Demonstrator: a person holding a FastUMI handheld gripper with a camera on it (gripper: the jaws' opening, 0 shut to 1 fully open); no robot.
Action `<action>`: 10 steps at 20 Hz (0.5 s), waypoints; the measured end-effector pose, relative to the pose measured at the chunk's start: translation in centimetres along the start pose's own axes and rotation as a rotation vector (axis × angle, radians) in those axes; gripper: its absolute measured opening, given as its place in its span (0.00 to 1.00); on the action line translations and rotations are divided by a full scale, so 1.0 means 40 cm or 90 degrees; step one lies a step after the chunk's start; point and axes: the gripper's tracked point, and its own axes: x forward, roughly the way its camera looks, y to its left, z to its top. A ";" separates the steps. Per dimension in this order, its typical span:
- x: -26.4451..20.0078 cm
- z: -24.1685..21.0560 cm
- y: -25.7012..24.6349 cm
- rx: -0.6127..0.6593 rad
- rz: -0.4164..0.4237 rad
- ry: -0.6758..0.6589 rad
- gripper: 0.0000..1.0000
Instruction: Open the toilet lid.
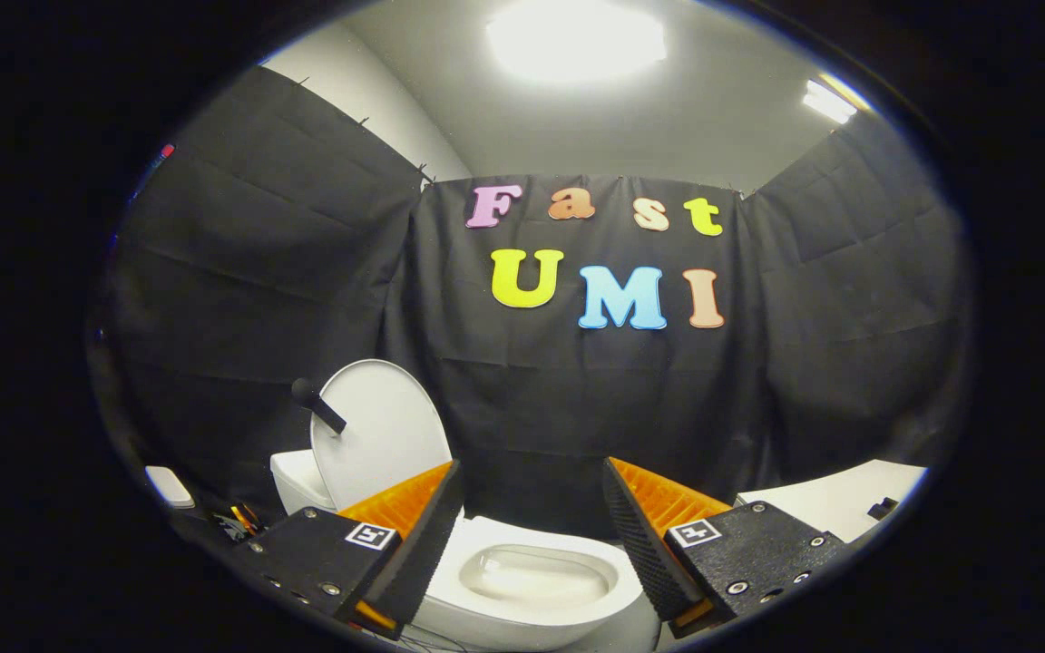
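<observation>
Your gripper is spread wide, jaws well apart, nothing between them and nothing touching either finger. Through the gap you look down on the toilet bowl, seat rim exposed, sitting just below and ahead of the fingertips. The toilet lid is already up, standing near upright and leaning back toward the tank, beyond and left of your left finger, clear of it. A dark knob handle sticks out from the lid's left edge. Behind everything the black cloth wall closes the booth on three sides, folds meeting at the corners. A white surface lies beyond your right finger, with a small dark item on it, too small to tell. Open room sits straight ahead between the fingers and above the bowl; tighter on the left by the lid's edge.
</observation>
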 end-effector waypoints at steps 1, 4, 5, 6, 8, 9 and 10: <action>-0.002 -0.007 -0.005 0.002 -0.004 0.004 0.93; -0.009 -0.030 -0.017 0.006 -0.015 0.011 0.94; -0.011 -0.038 -0.021 0.003 -0.018 0.015 0.94; -0.012 -0.043 -0.024 -0.004 -0.020 0.018 0.94; -0.016 -0.052 -0.031 -0.017 -0.027 0.021 0.94; -0.018 -0.059 -0.036 -0.020 -0.031 0.024 0.94; -0.019 -0.068 -0.044 -0.020 -0.036 0.027 0.93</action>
